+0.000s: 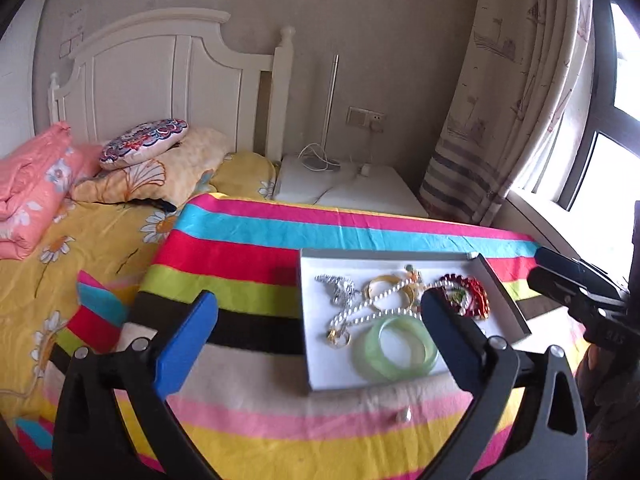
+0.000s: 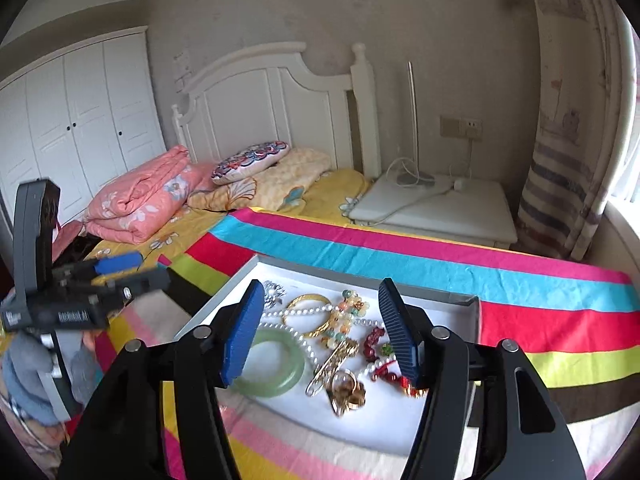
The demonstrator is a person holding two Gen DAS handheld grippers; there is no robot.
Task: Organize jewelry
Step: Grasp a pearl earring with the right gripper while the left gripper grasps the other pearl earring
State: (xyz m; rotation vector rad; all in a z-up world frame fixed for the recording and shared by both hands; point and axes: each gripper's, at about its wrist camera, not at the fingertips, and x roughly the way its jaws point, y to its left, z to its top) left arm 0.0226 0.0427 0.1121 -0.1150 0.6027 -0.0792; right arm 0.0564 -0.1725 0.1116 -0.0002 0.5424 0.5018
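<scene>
Black left gripper (image 1: 320,332), blue ribbed pads, silver screws, grey sleeve (image 2: 28,376)

I am in a bedroom with plain beige walls (image 2: 280,8). I see a white wooden headboard (image 1: 160,76) at the top of a bed with a yellow flowered sheet (image 1: 60,248). A tall white wardrobe (image 2: 76,120) stands by the far wall. A low white bedside table (image 2: 440,208) sits next to the bed. Bright daylight comes through the dark-framed window (image 1: 608,132), beside a long pale curtain with grey stripes (image 1: 504,100).
</scene>
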